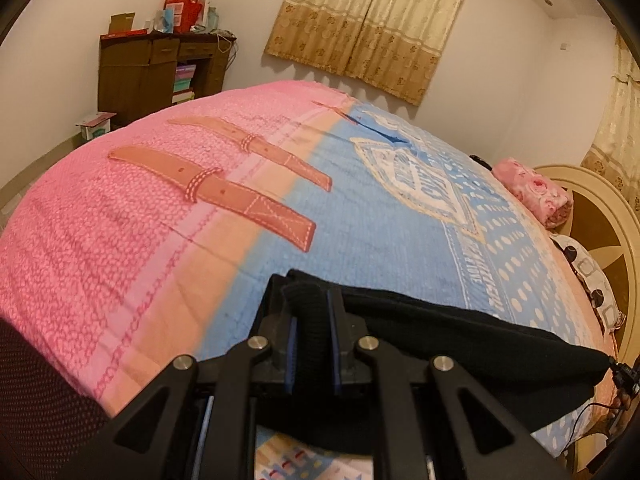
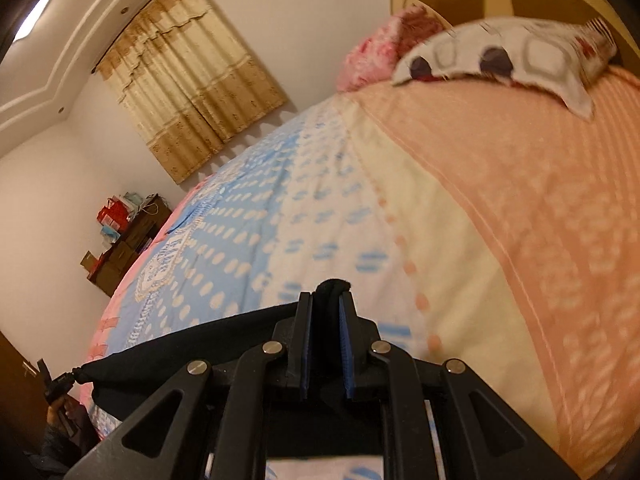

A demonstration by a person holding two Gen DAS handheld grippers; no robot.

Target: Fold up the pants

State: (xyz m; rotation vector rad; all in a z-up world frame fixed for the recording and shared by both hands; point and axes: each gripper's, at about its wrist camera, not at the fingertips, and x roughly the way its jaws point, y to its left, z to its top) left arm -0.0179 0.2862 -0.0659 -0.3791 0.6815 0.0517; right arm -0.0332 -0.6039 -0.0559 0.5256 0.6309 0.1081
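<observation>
The black pants [image 1: 460, 336] hang stretched between my two grippers above the bed. My left gripper [image 1: 306, 300] is shut on one end of the black fabric, which bunches up between its blue-padded fingers. The cloth runs right to the other gripper [image 1: 622, 376], seen small at the right edge. In the right wrist view my right gripper [image 2: 332, 300] is shut on the other end of the pants [image 2: 192, 344], a fold poking out between the fingertips. The cloth runs left to the left gripper [image 2: 56, 388]. The lower part of the pants is hidden under the grippers.
The bed has a pink, peach and blue patterned cover [image 1: 160, 220]. A pink rolled blanket [image 1: 536, 192] and a patterned pillow [image 2: 512, 56] lie by the round headboard [image 1: 600, 208]. A brown cabinet [image 1: 156, 68] with boxes stands against the far wall, next to tan curtains [image 1: 368, 20].
</observation>
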